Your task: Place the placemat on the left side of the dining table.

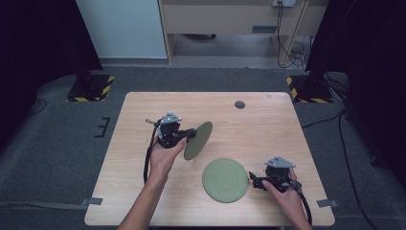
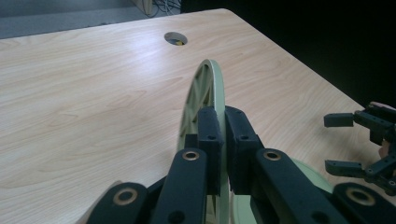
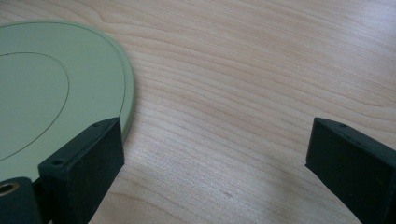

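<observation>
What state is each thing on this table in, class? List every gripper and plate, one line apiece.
left gripper: shut on the rim of the raised plate, held by a hand.
raised plate: lifted off the table, tilted on edge.
flat plate: lying flat on the table, upside down, not gripped.
right gripper: open, jaws wide apart, low beside the flat plate's rim.
</observation>
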A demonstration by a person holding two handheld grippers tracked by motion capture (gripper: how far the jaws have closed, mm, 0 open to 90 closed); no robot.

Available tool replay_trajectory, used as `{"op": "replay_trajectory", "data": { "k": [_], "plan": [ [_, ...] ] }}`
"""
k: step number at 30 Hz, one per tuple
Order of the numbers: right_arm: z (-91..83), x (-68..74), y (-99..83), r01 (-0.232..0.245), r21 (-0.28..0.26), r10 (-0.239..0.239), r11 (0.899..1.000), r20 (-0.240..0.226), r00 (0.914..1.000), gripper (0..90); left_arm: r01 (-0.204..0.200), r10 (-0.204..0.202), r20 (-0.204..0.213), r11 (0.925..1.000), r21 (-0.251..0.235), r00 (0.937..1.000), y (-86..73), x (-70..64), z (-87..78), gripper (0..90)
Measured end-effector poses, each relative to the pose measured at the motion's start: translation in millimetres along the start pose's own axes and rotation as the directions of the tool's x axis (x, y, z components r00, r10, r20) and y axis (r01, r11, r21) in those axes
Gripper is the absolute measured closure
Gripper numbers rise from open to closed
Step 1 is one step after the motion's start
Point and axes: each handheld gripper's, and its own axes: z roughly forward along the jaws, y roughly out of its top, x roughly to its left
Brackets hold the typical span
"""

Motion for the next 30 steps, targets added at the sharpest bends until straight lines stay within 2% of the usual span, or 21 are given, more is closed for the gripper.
{"op": "replay_trajectory", "data": {
  "k": [4, 8, 15, 30],
  "plan": [
    [0.3, 0.5, -0.1, -0.001, -0.001, 0.001, 1.000, 0.001, 1.0000, 4.5, 0.025, -0.026, -0.012, 0.9995, -0.020, 0.9996, 0.1, 9.1, -6.5, 85.7],
    [0.0, -0.3, 0.0, 0.000, -0.001, 0.000, 1.000, 0.003, 1.0000, 4.5, 0.034, -0.035, -0.023, 0.9991, -0.024, 0.9991, -1.0, 13.5, -10.7, 85.7],
    [-0.7, -2.6, 0.7, -0.013, -0.013, 0.013, 1.000, 0.003, 0.9999, 4.3, 0.042, -0.044, -0.053, 0.9986, -0.032, 0.9977, -3.8, 22.1, -18.4, 85.7],
    [-3.2, -16.9, -0.7, -0.054, -0.018, 0.055, 0.998, 0.046, 0.9974, 4.6, 0.056, -0.061, -0.091, 0.9968, -0.056, 0.9940, -5.2, 37.6, -37.3, 85.7]
  ]
}}
